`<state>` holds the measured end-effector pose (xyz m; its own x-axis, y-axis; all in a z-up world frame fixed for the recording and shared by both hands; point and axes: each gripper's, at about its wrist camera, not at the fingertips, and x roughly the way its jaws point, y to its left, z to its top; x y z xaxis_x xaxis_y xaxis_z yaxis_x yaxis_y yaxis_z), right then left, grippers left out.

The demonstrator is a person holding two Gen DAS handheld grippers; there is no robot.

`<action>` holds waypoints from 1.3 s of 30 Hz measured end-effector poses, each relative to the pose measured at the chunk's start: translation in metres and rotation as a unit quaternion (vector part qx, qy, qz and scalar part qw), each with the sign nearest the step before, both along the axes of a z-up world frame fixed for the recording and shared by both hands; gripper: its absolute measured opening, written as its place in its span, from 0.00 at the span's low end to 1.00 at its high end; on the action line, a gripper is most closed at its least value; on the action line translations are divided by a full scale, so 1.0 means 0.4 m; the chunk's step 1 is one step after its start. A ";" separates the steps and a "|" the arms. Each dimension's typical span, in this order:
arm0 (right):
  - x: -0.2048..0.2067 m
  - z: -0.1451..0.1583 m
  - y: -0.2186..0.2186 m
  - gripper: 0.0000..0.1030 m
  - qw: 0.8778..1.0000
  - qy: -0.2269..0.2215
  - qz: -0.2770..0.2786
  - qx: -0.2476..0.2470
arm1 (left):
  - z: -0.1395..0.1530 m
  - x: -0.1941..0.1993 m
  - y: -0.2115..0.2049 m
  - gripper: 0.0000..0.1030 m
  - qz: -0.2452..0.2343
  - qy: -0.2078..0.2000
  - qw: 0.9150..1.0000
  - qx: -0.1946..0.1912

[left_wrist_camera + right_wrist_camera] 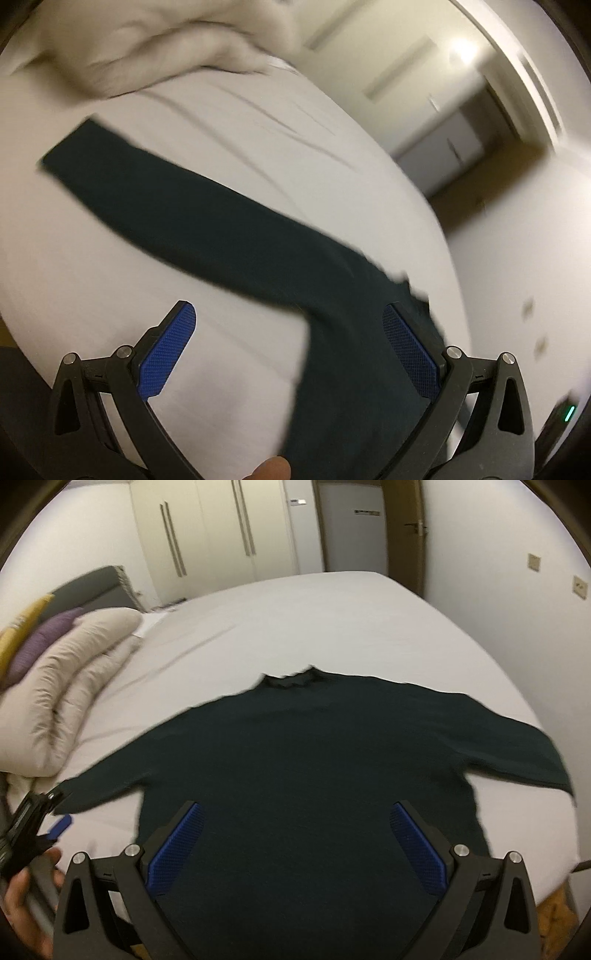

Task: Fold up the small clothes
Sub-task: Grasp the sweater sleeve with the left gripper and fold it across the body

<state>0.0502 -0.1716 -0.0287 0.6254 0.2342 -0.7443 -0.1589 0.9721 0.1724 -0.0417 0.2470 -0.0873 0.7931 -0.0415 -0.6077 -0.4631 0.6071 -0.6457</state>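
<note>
A dark green long-sleeved sweater [310, 746] lies flat on the white bed [332, 620], collar at the far side, both sleeves spread out. My right gripper [295, 834] is open and empty, hovering over the sweater's lower body. In the left wrist view the sweater's left sleeve [177, 206] runs diagonally across the sheet. My left gripper [288, 339] is open and empty above the sleeve's armpit area, its right pad over the dark cloth. The left gripper also shows at the left edge of the right wrist view [33, 830].
A folded beige duvet [62, 698] with purple and yellow cushions [40, 635] lies at the bed's left. Wardrobe doors [207, 531] and a door stand behind the bed. The bed's near right corner [554, 871] drops to the floor.
</note>
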 end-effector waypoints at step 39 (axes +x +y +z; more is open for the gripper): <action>0.067 -0.092 0.038 0.81 0.990 0.039 0.036 0.129 | -0.252 0.038 0.496 0.12 0.173 -0.046 0.958 -0.223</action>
<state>0.0768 -0.1566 -0.0657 0.5423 0.4657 -0.6993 -0.2030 0.8803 0.4289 -0.0265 0.4452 -0.1879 0.8554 -0.0056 -0.5180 -0.5159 0.0811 -0.8528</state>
